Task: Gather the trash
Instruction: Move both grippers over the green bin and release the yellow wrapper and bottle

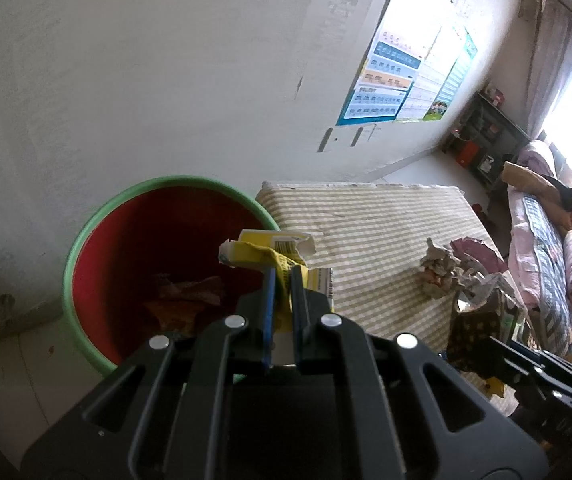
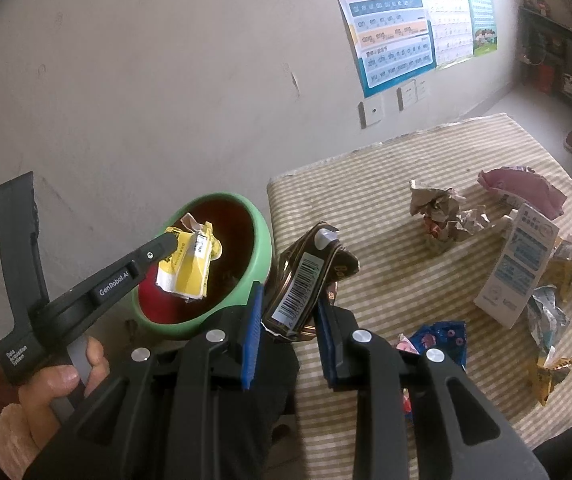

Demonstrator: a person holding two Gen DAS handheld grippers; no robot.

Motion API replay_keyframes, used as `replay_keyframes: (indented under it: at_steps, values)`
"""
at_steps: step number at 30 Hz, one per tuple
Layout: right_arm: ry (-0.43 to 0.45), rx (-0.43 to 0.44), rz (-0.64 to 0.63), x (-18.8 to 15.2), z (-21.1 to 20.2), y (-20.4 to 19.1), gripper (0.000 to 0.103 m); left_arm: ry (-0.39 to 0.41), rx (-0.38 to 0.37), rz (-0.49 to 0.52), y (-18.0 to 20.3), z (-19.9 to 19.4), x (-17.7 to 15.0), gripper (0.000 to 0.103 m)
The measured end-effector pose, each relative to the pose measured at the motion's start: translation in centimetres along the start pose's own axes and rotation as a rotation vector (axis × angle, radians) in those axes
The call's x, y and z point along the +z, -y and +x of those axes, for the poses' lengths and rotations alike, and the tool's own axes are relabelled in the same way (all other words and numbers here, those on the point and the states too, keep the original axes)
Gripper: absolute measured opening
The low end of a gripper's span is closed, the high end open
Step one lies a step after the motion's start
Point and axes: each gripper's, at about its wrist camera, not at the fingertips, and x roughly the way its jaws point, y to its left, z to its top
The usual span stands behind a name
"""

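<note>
My left gripper [image 1: 283, 270] is shut on a crumpled yellow wrapper [image 1: 273, 250] and holds it over the right rim of a green bin with a red inside [image 1: 85, 232]. In the right wrist view the left gripper [image 2: 171, 240] holds the yellow wrapper [image 2: 187, 266] above the bin [image 2: 261, 248]. My right gripper [image 2: 288, 304] is shut on a squashed brown carton with a barcode [image 2: 306, 276], held beside the bin above the edge of the striped table [image 2: 386, 160]. Some brownish trash [image 1: 189, 296] lies in the bin.
More trash lies on the striped table: crumpled paper [image 2: 442, 216], a pink wrapper [image 2: 522, 190], a white and blue carton [image 2: 518, 264], a blue packet [image 2: 442, 340] and small wrappers [image 2: 554, 372]. A wall with posters [image 2: 398, 28] stands behind. A bed [image 1: 550, 264] lies at right.
</note>
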Motion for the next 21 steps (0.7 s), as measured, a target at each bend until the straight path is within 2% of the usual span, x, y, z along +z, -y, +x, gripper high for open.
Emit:
replay_keyframes:
  at_steps: [9, 21]
  values:
    - [-0.03, 0.018, -0.063, 1.4, 2.7, -2.4, 0.025, 0.016, 0.044, -0.07, -3.9, -0.1, 0.5, 0.007]
    - [-0.098, 0.103, -0.22, 3.2, 8.1, -8.7, 0.025, -0.005, 0.1, -0.173, -9.3, 0.2, 0.2, 0.007]
